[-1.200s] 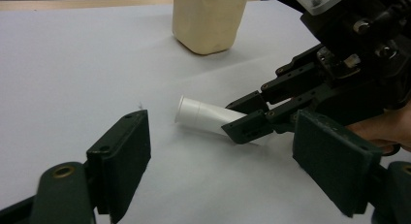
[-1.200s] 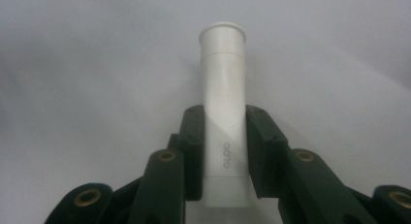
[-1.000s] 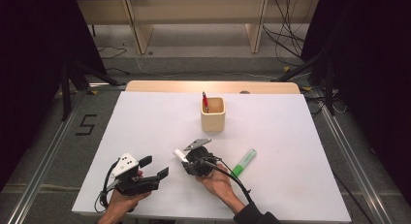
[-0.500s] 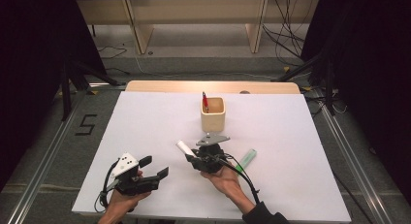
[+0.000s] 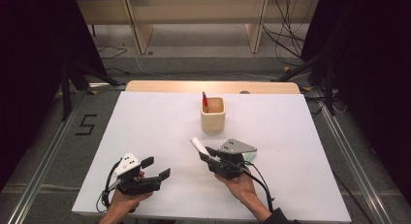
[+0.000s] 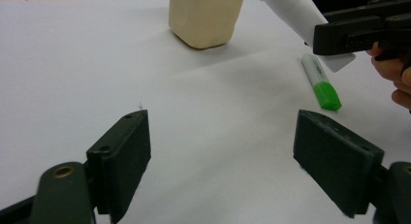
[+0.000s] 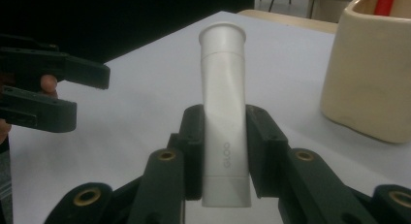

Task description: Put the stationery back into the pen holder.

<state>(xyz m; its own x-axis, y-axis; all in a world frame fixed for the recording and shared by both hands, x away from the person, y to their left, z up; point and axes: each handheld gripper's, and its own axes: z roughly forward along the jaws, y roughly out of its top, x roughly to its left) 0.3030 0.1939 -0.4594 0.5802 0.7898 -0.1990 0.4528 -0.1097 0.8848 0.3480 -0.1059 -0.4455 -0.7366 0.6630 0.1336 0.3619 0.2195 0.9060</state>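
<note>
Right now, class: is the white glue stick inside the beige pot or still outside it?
Outside. The glue stick is clamped in the right tongs, beside the pot.

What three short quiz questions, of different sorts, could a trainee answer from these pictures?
1. True or false: the right gripper is shut on the white glue stick.
2. Which thing lies on the table beside the right gripper? A) scissors B) green highlighter C) ruler
3. What stands inside the beige holder?

Key:
1. True; both pads press on its sides.
2. B.
3. A red pen.
</note>
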